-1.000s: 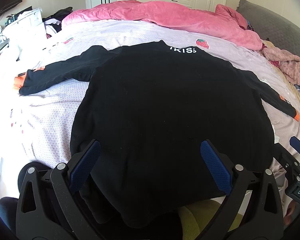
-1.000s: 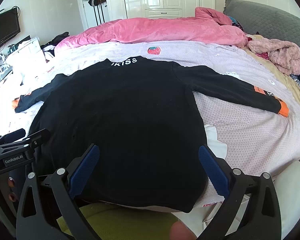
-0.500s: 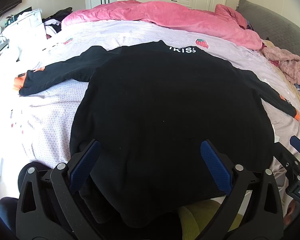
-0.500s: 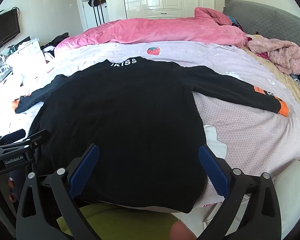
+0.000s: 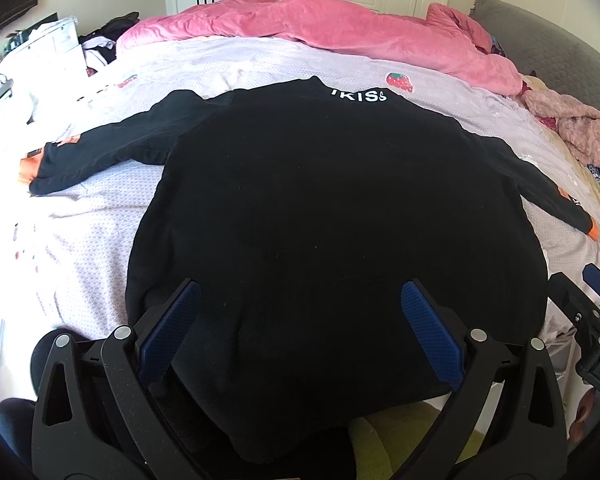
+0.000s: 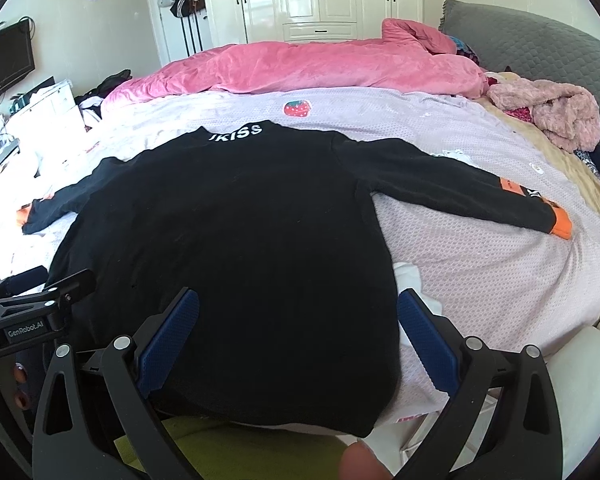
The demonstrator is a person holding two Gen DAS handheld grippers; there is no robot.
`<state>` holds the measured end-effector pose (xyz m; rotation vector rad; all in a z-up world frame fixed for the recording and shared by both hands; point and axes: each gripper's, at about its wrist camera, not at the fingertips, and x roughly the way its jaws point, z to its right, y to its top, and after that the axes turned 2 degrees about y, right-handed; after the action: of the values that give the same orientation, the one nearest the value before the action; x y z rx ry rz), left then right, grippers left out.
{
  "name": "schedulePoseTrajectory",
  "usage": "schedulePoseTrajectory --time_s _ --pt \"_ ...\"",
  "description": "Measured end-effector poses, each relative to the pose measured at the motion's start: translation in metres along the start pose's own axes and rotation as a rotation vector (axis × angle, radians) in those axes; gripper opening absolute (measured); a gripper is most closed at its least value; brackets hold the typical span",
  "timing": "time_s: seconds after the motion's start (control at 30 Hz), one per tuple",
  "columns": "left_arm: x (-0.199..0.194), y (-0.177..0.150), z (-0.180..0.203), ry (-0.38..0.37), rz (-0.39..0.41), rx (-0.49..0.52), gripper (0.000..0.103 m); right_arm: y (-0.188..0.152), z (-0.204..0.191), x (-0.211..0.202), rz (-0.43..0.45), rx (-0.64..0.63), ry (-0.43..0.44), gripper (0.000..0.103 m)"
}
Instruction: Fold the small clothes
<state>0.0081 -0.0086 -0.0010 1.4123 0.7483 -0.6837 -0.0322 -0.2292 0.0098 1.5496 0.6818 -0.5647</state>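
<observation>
- The black long-sleeved top (image 5: 332, 208) lay spread flat on the pale lilac bedsheet (image 5: 80, 240), back side up, white lettering at its collar (image 6: 236, 134) on the far side.
- Both sleeves were stretched out sideways; the orange cuff (image 6: 562, 222) of the right-hand sleeve showed clearly in the right wrist view, and the other sleeve (image 5: 100, 156) reached toward the bed's left edge.
- The left gripper (image 5: 300, 332) hovered over the near hem, blue pads (image 5: 168, 328) spread wide apart, nothing between them but the cloth lying below.
- The right gripper (image 6: 298, 336) did likewise at the hem's right corner, its jaws also wide apart and gripping nothing.
- The near hem hung over the bed's edge, a yellow-green cushion (image 6: 228, 444) showing beneath it.
- A pink quilt (image 6: 320, 68) was heaped across the far side of the bed, just past the collar.
- A fuzzy pink garment (image 6: 552, 112) sat bunched at the far right, beside the grey headboard (image 6: 540, 52).
- A strawberry print (image 6: 297, 108) marked the sheet just beyond the collar.
</observation>
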Motion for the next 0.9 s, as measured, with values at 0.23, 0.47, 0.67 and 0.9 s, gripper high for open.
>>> schedulePoseTrajectory --time_s 0.23,0.47,0.67,0.9 --pt "0.006 0.013 0.009 -0.001 -0.002 0.017 0.094 0.011 0.020 0.009 0.007 0.028 -0.032 0.099" --pt "0.015 0.030 0.021 -0.004 -0.008 0.039 0.094 0.025 0.042 0.018 0.021 0.060 -0.065 0.099" --pt "0.029 0.047 0.028 -0.013 -0.022 0.053 0.094 0.038 0.065 0.030 0.028 0.095 -0.105 0.099" --pt "0.044 0.065 0.038 -0.030 -0.037 0.059 0.094 0.047 0.097 0.043 0.019 0.149 -0.162 0.099"
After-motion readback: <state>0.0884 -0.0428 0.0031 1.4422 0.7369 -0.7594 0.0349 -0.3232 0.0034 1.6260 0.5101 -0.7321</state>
